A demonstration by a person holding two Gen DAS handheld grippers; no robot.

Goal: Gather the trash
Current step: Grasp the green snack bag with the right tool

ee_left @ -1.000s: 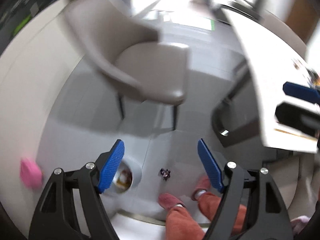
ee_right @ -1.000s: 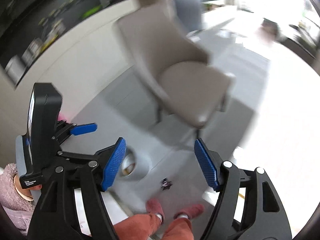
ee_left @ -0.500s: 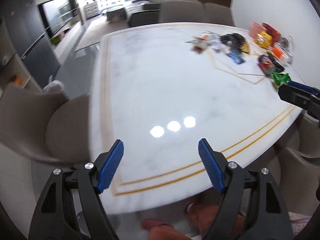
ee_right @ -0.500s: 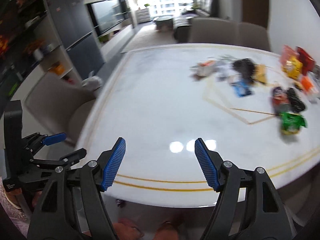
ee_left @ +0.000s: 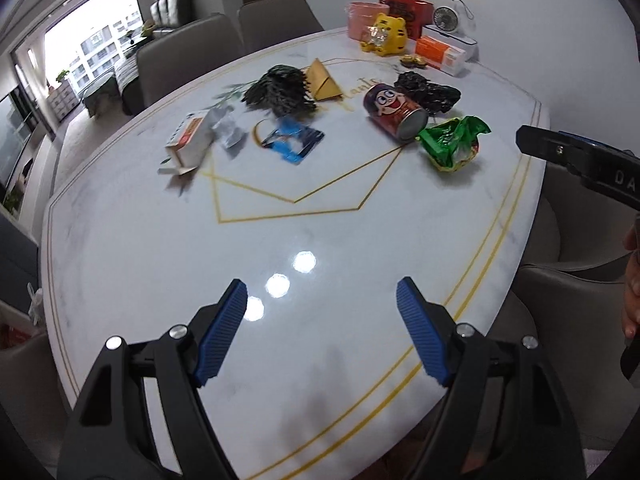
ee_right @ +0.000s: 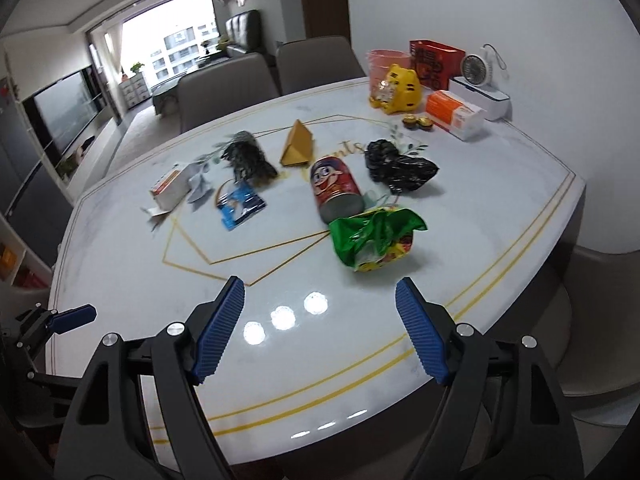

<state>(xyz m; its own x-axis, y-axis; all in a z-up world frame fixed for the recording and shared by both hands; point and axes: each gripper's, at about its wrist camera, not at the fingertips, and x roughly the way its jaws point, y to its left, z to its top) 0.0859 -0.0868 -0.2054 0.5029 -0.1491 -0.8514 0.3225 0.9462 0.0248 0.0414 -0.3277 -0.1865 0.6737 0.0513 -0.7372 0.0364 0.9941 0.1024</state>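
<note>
Trash lies scattered on a white marble table (ee_left: 280, 240) (ee_right: 500, 208). A green snack bag (ee_left: 454, 140) (ee_right: 374, 238) lies crumpled beside a red can (ee_left: 394, 110) (ee_right: 334, 188) on its side. Farther off are a black bag (ee_left: 428, 92) (ee_right: 400, 170), a gold triangular box (ee_left: 322, 80) (ee_right: 296, 146), a dark crumpled wrapper (ee_left: 282, 92) (ee_right: 248, 158), a blue packet (ee_left: 294, 140) (ee_right: 240, 204) and a small white-orange carton (ee_left: 188, 140) (ee_right: 170, 188). My left gripper (ee_left: 320, 320) hovers open over the near table edge, empty. The jaws of my right gripper (ee_right: 320, 318) are opening, with nothing between them.
At the far right corner stand a pink cup (ee_right: 386, 62), a yellow tiger figure (ee_right: 400, 88), a red box (ee_right: 436, 60), a small fan (ee_right: 476, 66) and an orange-white box (ee_right: 454, 114). Grey chairs (ee_right: 224, 84) ring the table. The other gripper shows at each view's edge.
Both views swung up from the floor and a chair to the tabletop, then closer to the trash. The right gripper's jaws stand slightly wider.
</note>
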